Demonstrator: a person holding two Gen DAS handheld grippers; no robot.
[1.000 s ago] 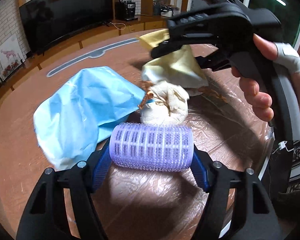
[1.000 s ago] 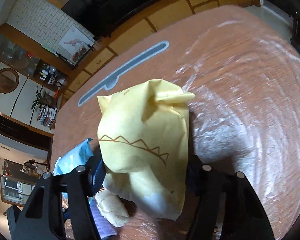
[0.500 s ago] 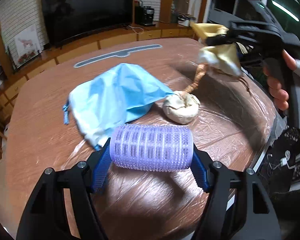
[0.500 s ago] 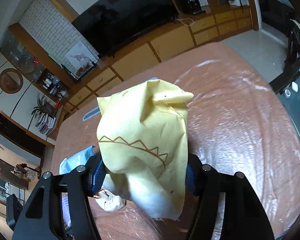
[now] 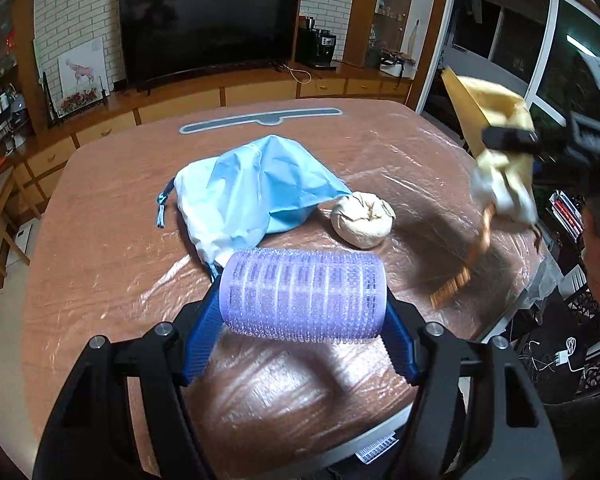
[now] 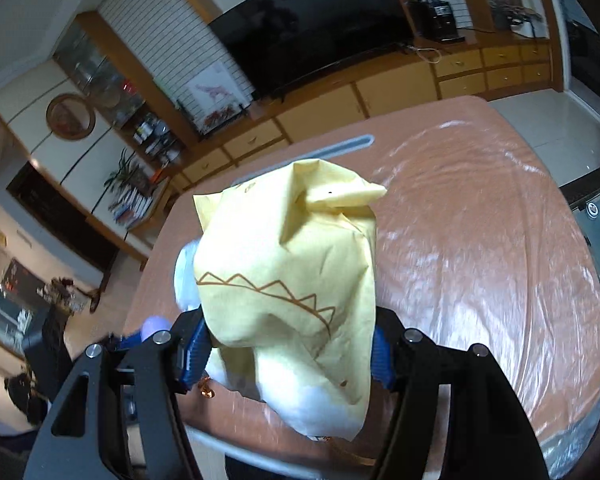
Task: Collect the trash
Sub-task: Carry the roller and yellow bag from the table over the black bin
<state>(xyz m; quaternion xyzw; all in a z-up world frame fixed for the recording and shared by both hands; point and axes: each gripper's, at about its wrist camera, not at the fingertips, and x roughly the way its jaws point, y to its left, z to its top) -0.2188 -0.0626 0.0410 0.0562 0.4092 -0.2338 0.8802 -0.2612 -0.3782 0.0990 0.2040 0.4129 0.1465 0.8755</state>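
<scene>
My left gripper (image 5: pixel 302 300) is shut on a purple hair roller (image 5: pixel 303 293) and holds it above the near part of the table. My right gripper (image 6: pixel 290 350) is shut on a crumpled yellow paper bag (image 6: pixel 288 280) with a brown zigzag line, lifted over the table's right edge; the bag also shows in the left wrist view (image 5: pixel 500 152), with a brown cord handle (image 5: pixel 466 268) dangling below it. A light blue drawstring bag (image 5: pixel 252 192) lies open on the table. A crumpled beige paper ball (image 5: pixel 363 220) rests beside it.
The round brown table (image 5: pixel 100 248) is covered with clear plastic film. A grey inlay strip (image 5: pixel 260 122) lies at its far edge. A TV and wooden cabinets stand behind. Cables and clutter lie on the floor at right.
My right gripper lifted the yellow bag up and away to the right, off the paper ball. My left gripper pulled back and higher with the roller.
</scene>
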